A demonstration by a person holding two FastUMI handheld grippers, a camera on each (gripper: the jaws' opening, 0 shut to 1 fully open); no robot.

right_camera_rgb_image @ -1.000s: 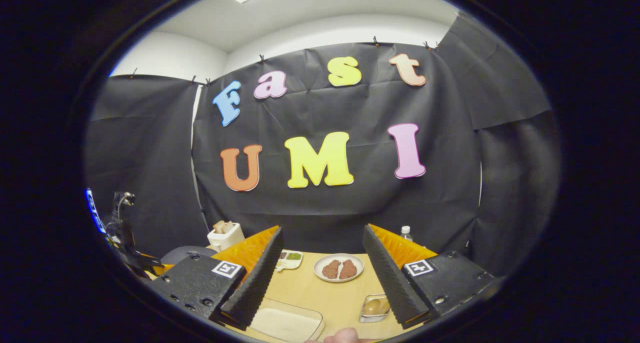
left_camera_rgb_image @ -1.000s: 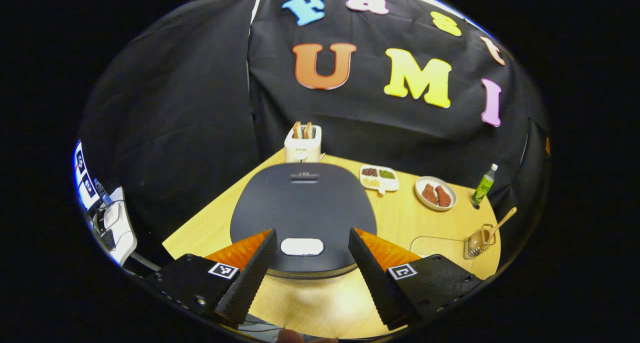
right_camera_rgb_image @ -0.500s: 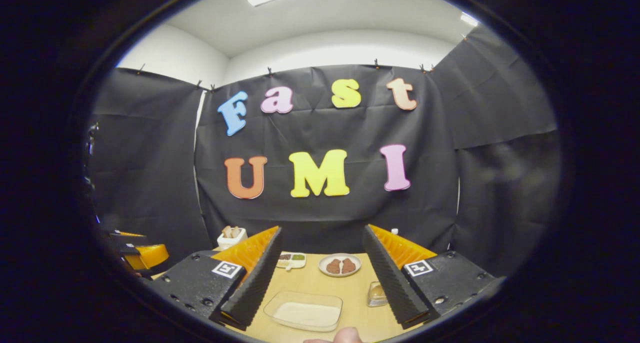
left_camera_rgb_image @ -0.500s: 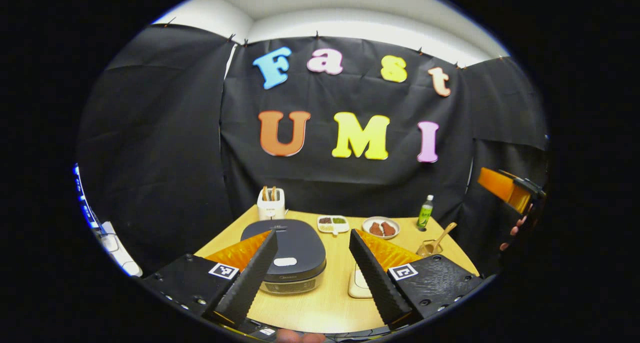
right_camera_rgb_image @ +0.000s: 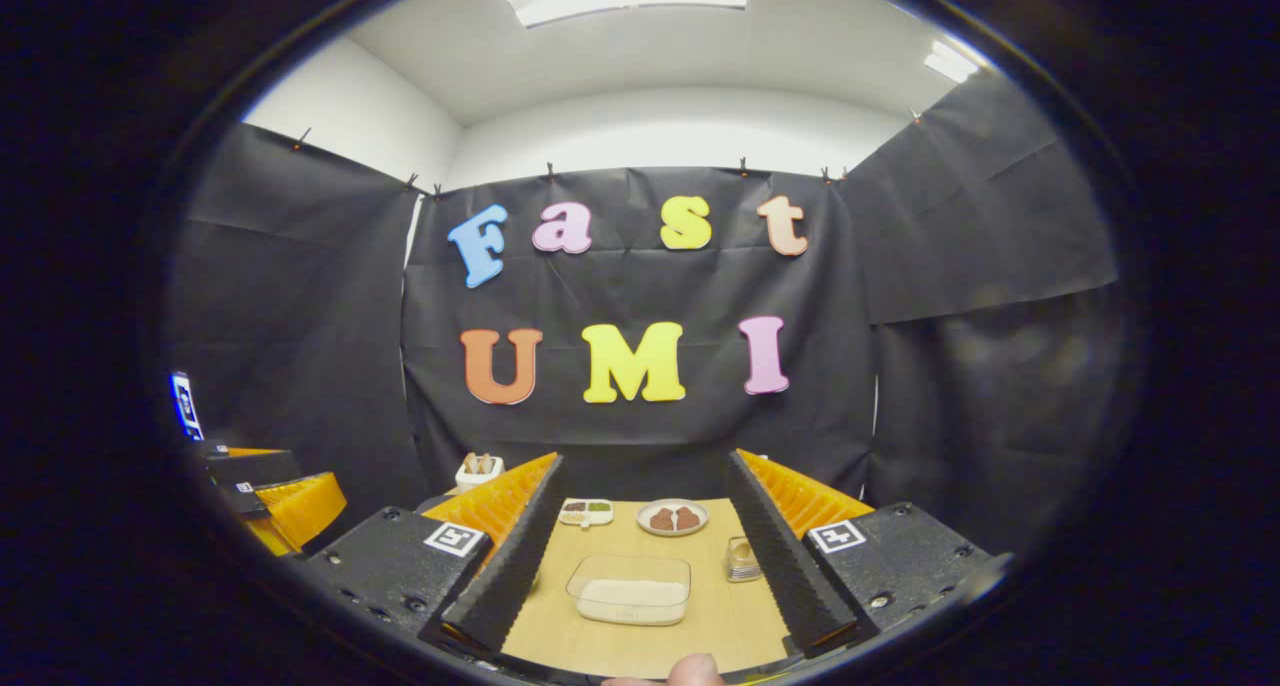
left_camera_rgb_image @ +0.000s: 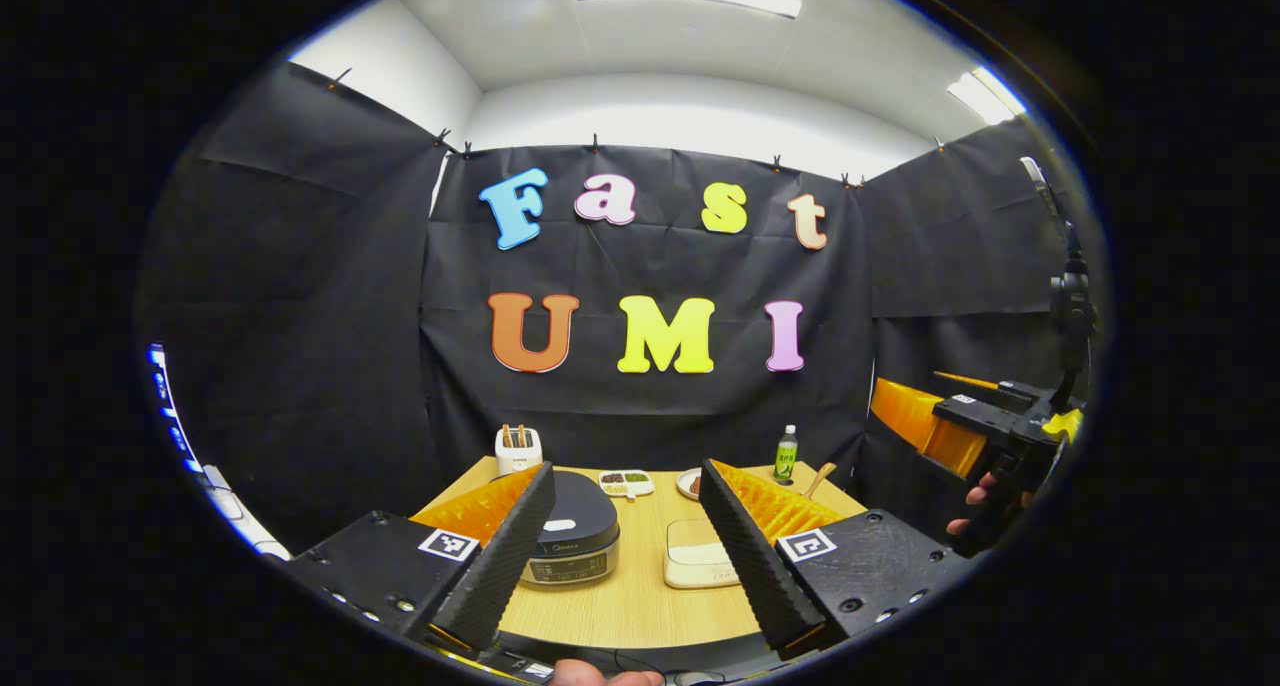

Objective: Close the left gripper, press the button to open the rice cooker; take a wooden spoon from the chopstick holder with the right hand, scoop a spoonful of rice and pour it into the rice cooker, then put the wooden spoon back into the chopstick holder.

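Black-draped booth, wooden table (left_camera_rgb_image: pixel 640 606) — cooker (left_camera_rgb_image: pixel 575 541) shut at left, rice tray (right_camera_rgb_image: pixel 630 588) centre, spoon (left_camera_rgb_image: pixel 818 480) in holder. Left gripper (left_camera_rgb_image: pixel 625 546) and right gripper (right_camera_rgb_image: pixel 640 556) held back, fingers spread, empty.

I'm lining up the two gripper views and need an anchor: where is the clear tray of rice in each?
Left gripper view: the tray of rice lies low and right of centre, on the table right of the rice cooker, partly behind that gripper's right finger.
Right gripper view: the tray of rice sits bottom centre, between that gripper's two fingers.
Shared landmark: the divided snack dish farther back on the table.
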